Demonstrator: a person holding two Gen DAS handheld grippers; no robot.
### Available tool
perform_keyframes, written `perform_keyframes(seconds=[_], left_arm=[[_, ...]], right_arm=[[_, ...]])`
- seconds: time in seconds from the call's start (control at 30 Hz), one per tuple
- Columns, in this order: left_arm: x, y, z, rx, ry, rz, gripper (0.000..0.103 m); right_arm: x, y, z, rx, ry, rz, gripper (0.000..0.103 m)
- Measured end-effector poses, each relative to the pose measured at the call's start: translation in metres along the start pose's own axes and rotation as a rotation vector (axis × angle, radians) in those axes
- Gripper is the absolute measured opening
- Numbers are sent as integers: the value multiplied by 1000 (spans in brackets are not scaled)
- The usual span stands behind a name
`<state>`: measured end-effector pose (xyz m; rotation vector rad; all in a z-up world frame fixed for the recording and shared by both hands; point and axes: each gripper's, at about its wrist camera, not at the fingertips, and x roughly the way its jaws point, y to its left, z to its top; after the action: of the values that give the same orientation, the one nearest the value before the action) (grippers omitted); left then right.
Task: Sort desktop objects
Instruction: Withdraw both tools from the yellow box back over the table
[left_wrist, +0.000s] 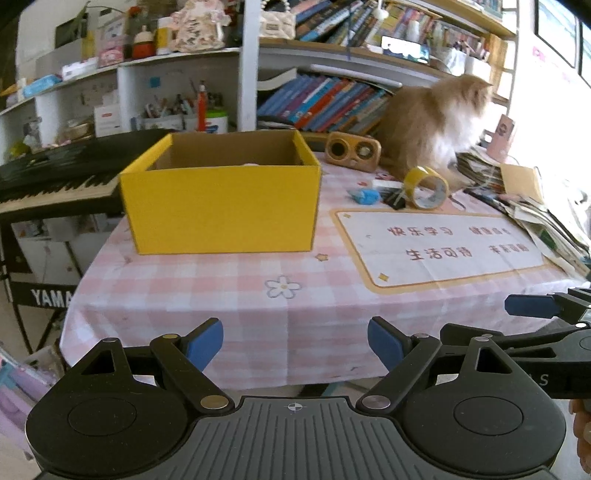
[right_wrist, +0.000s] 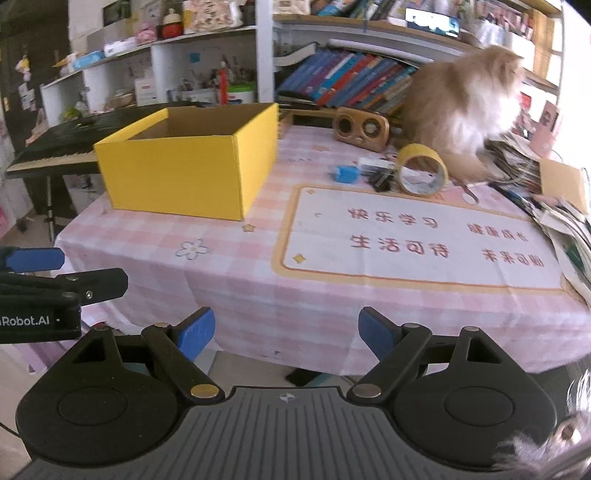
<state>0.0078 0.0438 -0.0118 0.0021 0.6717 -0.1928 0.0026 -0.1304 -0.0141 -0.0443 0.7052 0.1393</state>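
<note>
An open yellow cardboard box (left_wrist: 221, 206) (right_wrist: 184, 173) stands on the pink checked tablecloth (left_wrist: 207, 295) (right_wrist: 229, 280), at its left. Behind the printed mat lie a roll of yellow tape (left_wrist: 426, 186) (right_wrist: 423, 170), a small blue object (left_wrist: 365, 195) (right_wrist: 346, 173) and black binder clips (left_wrist: 395, 199) (right_wrist: 380, 181). My left gripper (left_wrist: 295, 345) hangs open before the table's front edge, with nothing between its blue pads. My right gripper (right_wrist: 286, 338) is open too, empty, beside the left one; one of its fingers (left_wrist: 532, 305) shows in the left wrist view.
A fluffy orange and white cat (left_wrist: 436, 122) (right_wrist: 465, 107) sits at the back right by a wooden speaker (left_wrist: 352, 150) (right_wrist: 361, 129). Stacked papers (left_wrist: 535, 214) (right_wrist: 546, 192) crowd the right edge. A black keyboard (left_wrist: 55, 177) stands left of the table. Bookshelves (left_wrist: 325, 99) line the back.
</note>
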Motion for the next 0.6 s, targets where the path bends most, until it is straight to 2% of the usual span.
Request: perform_keyframes(seconds=[0.6], left_arm=[[23,-28,14,40,10,-91,88]], right_arm=[[-6,-33,-2,57,9,-103,84]])
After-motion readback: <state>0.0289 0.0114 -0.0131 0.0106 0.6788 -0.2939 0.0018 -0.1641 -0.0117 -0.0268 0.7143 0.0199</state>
